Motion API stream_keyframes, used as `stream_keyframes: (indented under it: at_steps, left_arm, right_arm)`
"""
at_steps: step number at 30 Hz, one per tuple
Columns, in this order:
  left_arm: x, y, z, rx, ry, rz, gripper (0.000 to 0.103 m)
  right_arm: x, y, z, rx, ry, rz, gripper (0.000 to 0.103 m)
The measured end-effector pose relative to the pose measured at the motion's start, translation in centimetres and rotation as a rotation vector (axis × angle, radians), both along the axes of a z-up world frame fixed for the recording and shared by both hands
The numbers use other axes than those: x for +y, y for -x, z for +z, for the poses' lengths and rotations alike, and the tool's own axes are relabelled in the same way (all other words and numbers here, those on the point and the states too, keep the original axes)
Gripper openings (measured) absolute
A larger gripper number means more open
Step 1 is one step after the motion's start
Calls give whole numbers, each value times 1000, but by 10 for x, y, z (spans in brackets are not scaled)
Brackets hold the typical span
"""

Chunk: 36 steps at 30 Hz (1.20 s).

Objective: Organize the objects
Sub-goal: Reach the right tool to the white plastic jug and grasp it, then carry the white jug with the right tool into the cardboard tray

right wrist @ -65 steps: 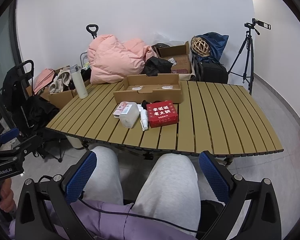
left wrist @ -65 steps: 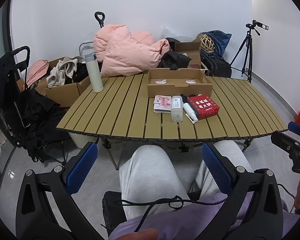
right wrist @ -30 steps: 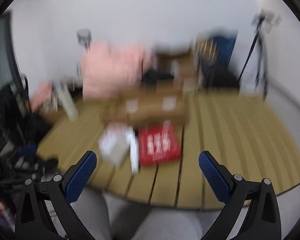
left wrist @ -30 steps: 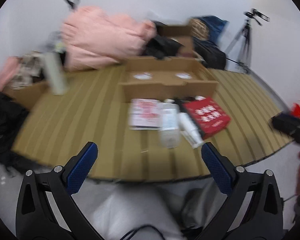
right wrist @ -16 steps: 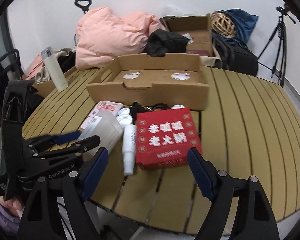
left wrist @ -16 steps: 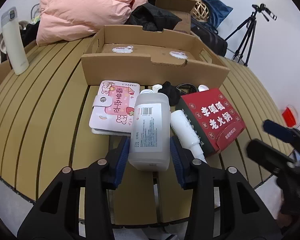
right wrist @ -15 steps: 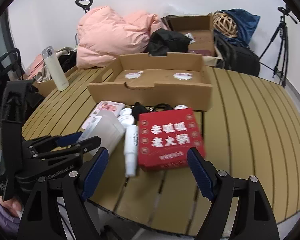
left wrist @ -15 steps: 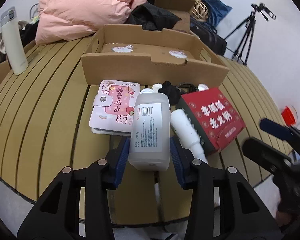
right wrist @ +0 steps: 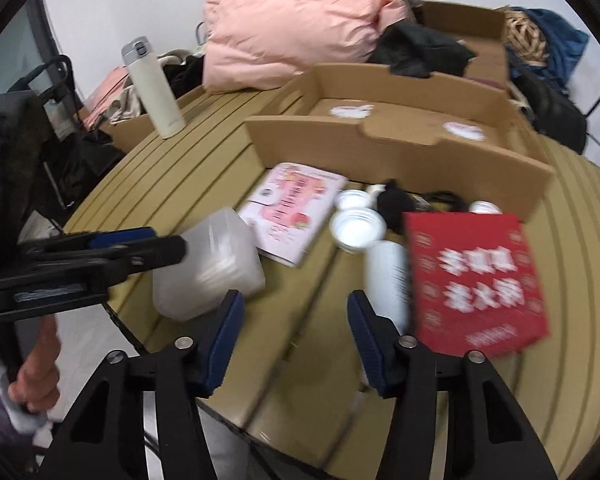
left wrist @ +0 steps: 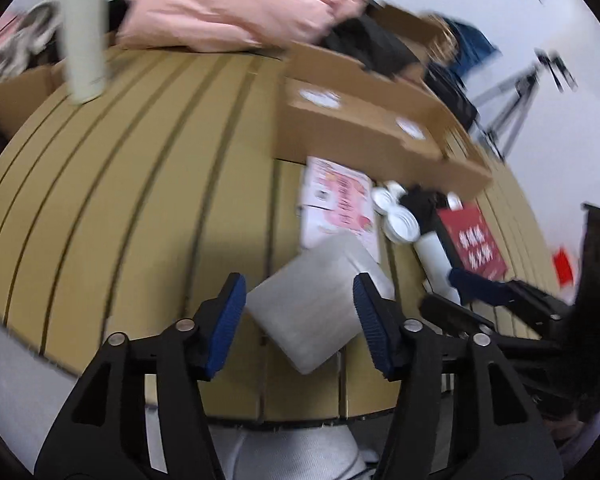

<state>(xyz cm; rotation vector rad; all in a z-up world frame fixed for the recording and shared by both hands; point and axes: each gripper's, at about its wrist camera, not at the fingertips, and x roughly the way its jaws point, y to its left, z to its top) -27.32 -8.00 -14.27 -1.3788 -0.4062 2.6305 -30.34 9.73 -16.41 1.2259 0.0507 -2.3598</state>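
Observation:
My left gripper (left wrist: pixel 298 322) is shut on a translucent plastic container (left wrist: pixel 320 300) and holds it tilted just above the table's front edge; it also shows in the right wrist view (right wrist: pixel 208 264). My right gripper (right wrist: pixel 296 340) is open and empty, in front of a white bottle (right wrist: pixel 386 280) lying on its side and a red box (right wrist: pixel 476 276). A pink booklet (right wrist: pixel 296 210), white lids (right wrist: pixel 356 230) and a black item (right wrist: pixel 394 202) lie before the open cardboard tray (right wrist: pixel 380 148).
A slatted wooden table (left wrist: pixel 120 168) holds a white thermos (right wrist: pixel 154 88) at the far left. Pink bedding (right wrist: pixel 296 24), boxes and bags are piled behind it. A tripod (left wrist: pixel 516 92) stands at the right.
My left gripper has lifted and tilted the plastic container off the booklet and swung left. My right gripper has moved in closer to the bottle and the red box, its jaws narrower.

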Motion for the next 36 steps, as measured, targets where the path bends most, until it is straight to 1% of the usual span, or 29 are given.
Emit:
stream_keyframes:
  at_steps: [2, 6, 7, 8, 9, 11, 12, 13, 14, 16, 17, 19, 21, 22, 25, 27, 29, 31, 33, 34, 36]
  left_arm:
    - [-5, -13, -2, -7, -21, 40, 53]
    - [-5, -27, -15, -26, -33, 58, 52]
    - [-7, -21, -17, -36, -46, 54, 52]
    - [-8, -19, -21, -42, -63, 49, 50]
    - [-10, -18, -25, -47, -100, 45, 49]
    - [-14, -14, -31, -69, -127, 44, 43]
    - [-16, -18, -30, -65, -142, 41, 34]
    - [-16, -19, -29, -63, -160, 32, 28]
    - [-14, -20, -27, -59, -160, 24, 21]
    - [-9, -20, -23, -42, -111, 5, 21]
    - [-9, -19, -23, -37, -106, 1, 21]
    - [-13, -14, -26, -42, -139, 5, 21]
    - [-16, -9, -27, -50, -160, 13, 22]
    - [-16, -9, -27, -55, -154, 20, 21]
    - [-9, -11, -22, -51, -103, 24, 21]
    - [-5, -16, -11, -20, -92, 26, 20]
    - [-6, -17, 1, 8, -120, 25, 19]
    - [-6, -3, 22, 34, -140, 26, 19]
    - [-2, 21, 46, 73, -133, -7, 19]
    - [3, 39, 61, 92, -115, -25, 19]
    - [12, 76, 82, 111, -96, -70, 19]
  right_arm:
    - [-10, 12, -2, -28, 48, 22, 57]
    - [-33, 28, -15, -104, 94, 53, 57]
    - [-38, 28, -19, -122, 92, 52, 57]
    - [-43, 27, -22, -131, 98, 58, 57]
    - [-46, 24, -24, -131, 117, 66, 56]
    - [-44, 20, -27, -117, 143, 58, 52]
    - [-42, 20, -28, -124, 165, 59, 48]
    - [-40, 18, -28, -146, 202, 66, 35]
    - [-39, 16, -28, -161, 219, 64, 32]
    - [-39, 9, -24, -150, 192, 65, 30]
    - [-39, 6, -22, -151, 180, 69, 29]
    - [-38, 3, -21, -160, 173, 68, 29]
    - [-36, 8, -22, -170, 191, 47, 30]
    - [-35, 10, -23, -182, 209, 32, 30]
    - [-30, 19, -28, -242, 260, 16, 29]
    - [-26, 17, -25, -265, 270, 14, 27]
    - [-20, 14, -16, -259, 291, 18, 27]
    - [-15, 12, -1, -240, 302, 19, 27]
    - [-11, 22, 20, -227, 303, 28, 27]
    - [-11, 29, 28, -227, 298, 32, 27]
    - [-8, 58, 49, -221, 290, 42, 26]
